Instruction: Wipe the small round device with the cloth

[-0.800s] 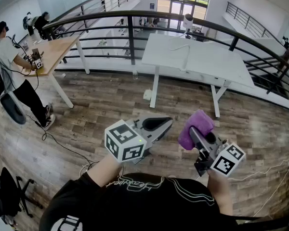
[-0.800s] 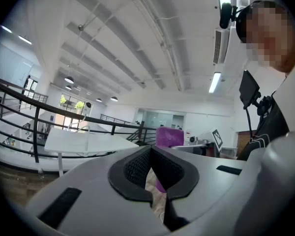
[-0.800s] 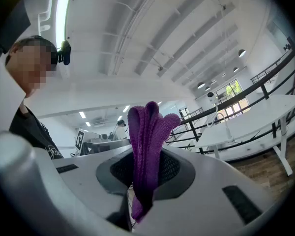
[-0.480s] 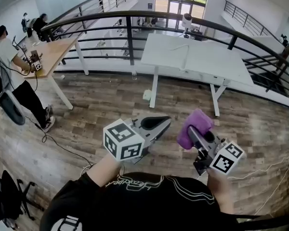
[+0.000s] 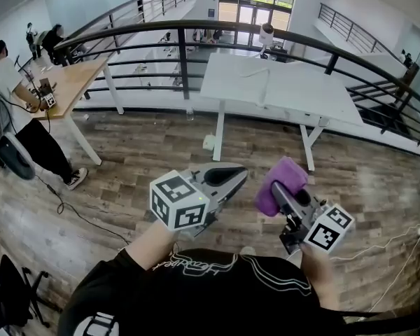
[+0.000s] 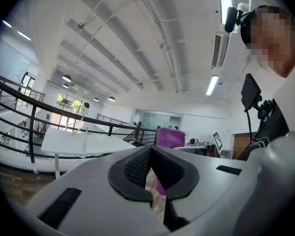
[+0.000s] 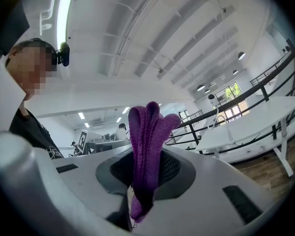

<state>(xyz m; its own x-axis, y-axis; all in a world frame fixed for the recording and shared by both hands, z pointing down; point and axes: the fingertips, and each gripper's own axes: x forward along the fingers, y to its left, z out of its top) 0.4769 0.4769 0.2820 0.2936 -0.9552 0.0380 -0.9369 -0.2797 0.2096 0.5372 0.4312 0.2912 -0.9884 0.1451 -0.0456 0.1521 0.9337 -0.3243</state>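
Note:
My right gripper is shut on a folded purple cloth, which sticks up out of its jaws. Beside it my left gripper is shut with nothing between its jaws, and the cloth shows just beyond them. Both are held level above the wooden floor, close to the person's chest. A small round white device stands at the far edge of a white table, well ahead of both grippers. A cable runs from it across the tabletop.
A black railing curves behind the white table. At the left a wooden table has a person in a white shirt beside it. Cables lie on the floor at the left and right.
Both grippers keep their places and their grips. The head view has shifted slightly, so the tables and floor sit a little further left in the picture.

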